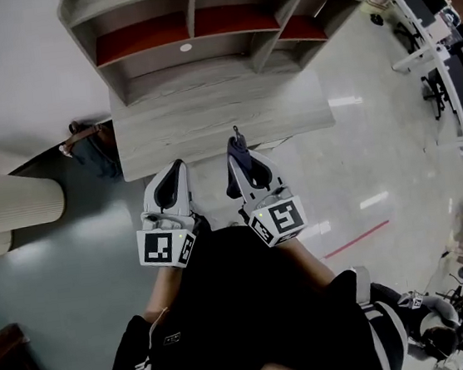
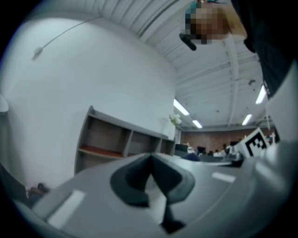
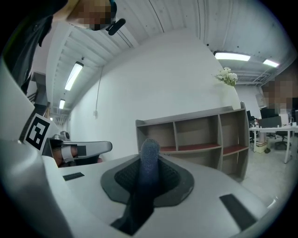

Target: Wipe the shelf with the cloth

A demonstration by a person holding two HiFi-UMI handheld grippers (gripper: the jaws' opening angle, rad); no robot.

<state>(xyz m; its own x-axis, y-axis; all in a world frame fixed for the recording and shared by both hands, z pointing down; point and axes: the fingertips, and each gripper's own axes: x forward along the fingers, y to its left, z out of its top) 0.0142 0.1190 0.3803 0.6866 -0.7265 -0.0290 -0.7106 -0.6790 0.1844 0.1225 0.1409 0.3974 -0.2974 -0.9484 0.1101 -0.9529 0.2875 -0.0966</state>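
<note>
Right gripper view: cloth [image 3: 145, 188] in tool [image 3: 148, 160]

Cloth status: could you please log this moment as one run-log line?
phase: pre-wipe | right tongs: shut on cloth | left tongs: shut, empty | shelf: ahead, cloth not touching it

Place: an open-plan office is shown.
Furniture: white desks [image 1: 434, 25] and a wooden shelf [image 1: 196, 33] are seen.
Lighting: ceiling strip lights [image 3: 231, 56].
</note>
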